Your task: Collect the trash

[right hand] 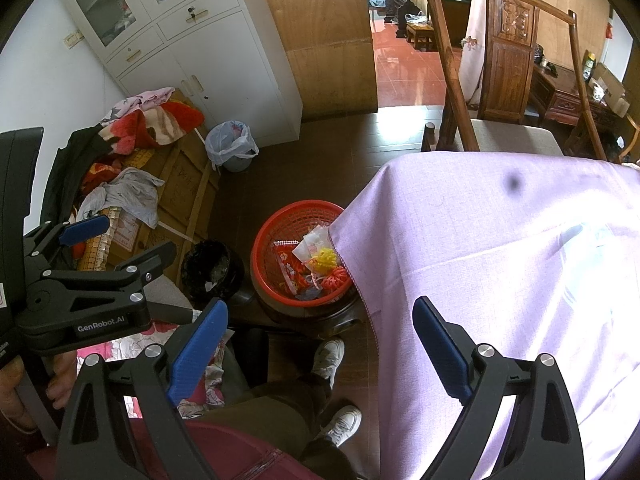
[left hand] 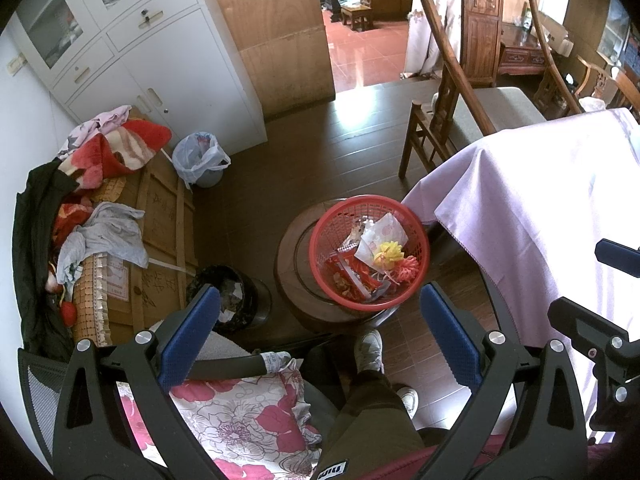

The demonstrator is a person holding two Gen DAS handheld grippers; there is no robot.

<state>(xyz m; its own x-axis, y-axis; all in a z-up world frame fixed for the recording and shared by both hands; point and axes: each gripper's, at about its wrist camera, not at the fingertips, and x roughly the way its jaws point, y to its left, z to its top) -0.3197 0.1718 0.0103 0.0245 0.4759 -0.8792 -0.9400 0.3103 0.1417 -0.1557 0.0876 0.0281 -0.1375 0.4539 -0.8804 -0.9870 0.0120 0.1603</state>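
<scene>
Both claws are held high above the floor, looking down. The left claw (left hand: 320, 332) is spread wide, its blue pads (left hand: 192, 332) well apart, nothing caught between them. The right claw (right hand: 320, 344) is likewise spread wide and empty, held over the edge of the worktop (right hand: 500, 280), which is draped in a lilac cloth.

The trash is seen gathered in a red basket (left hand: 416, 224), set on a round wooden stool (left hand: 292, 276) just beside the worktop's hanging cloth. Inside it, red wrappers (left hand: 352, 272), a white paper packet (left hand: 380, 236), a yellow ribbon flower (left hand: 390, 254) and an orange one (left hand: 408, 270) are piled together. In the right wrist view the basket's far side is partly covered by the cloth.

A black-lined bin (left hand: 236, 296) is found on the floor near the stool, and a second bin with a pale plastic bag (left hand: 202, 158) stands by the white cabinet (left hand: 168, 48). White shoes (left hand: 370, 350) of a person are visible below.
</scene>
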